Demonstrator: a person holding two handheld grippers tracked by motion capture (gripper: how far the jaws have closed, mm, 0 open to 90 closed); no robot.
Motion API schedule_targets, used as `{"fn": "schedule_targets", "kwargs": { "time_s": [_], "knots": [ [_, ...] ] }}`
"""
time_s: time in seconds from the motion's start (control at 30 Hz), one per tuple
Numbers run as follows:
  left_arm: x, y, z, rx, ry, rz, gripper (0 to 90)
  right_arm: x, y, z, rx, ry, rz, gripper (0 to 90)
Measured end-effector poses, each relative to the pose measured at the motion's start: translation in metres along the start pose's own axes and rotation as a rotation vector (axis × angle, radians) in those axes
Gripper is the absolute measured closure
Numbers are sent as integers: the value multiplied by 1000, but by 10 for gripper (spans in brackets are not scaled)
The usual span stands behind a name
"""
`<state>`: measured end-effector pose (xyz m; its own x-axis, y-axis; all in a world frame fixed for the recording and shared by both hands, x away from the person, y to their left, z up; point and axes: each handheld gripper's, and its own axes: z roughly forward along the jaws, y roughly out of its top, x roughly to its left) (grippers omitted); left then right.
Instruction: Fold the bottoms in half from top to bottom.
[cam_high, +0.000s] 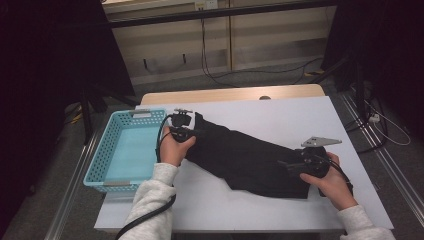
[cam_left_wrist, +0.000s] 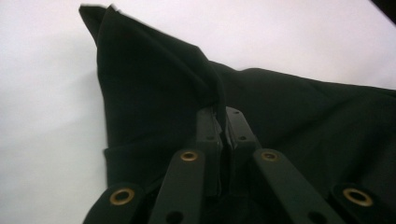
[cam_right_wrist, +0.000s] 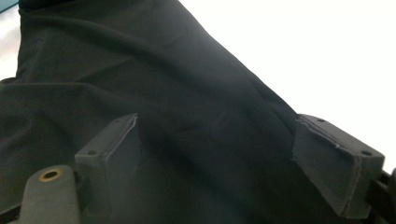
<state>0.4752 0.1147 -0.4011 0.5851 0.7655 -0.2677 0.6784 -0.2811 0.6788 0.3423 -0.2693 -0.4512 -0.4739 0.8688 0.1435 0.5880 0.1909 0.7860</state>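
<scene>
White tabletop (cam_high: 280, 115) under dim light, dark floor and cables beyond its far edge. On it lies the black cloth (cam_high: 245, 160), stretched slantwise from near the far-left corner toward the near-right edge, mostly flat with a few soft creases. My left gripper (cam_high: 192, 131) has its jaws pinched tight on a raised fold at the cloth's left end; in the left gripper view the fabric peaks up from between the closed jaws. My right gripper (cam_high: 290, 167) sits at the cloth's right end with its jaws standing wide, the fabric passing between the pads (cam_right_wrist: 116, 154) without being squeezed, so I count that side as not yet gripped. Just beside the left end, along the table's left edge, waits the light blue basket (cam_high: 112, 150), nothing in it that I can see. I judge the work as barely begun: one end is caught, the other still needs catching, and the folding or stowing into the basket is all left to do.
</scene>
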Motion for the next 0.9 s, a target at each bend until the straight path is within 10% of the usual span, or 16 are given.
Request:
{"fn": "schedule_targets", "kwargs": {
  "time_s": [0.9],
  "knots": [
    [-23, -26, 22, -32, -74, 57, 859, 2, -4, -1, 8, 0, -1, 159]
  ]
}}
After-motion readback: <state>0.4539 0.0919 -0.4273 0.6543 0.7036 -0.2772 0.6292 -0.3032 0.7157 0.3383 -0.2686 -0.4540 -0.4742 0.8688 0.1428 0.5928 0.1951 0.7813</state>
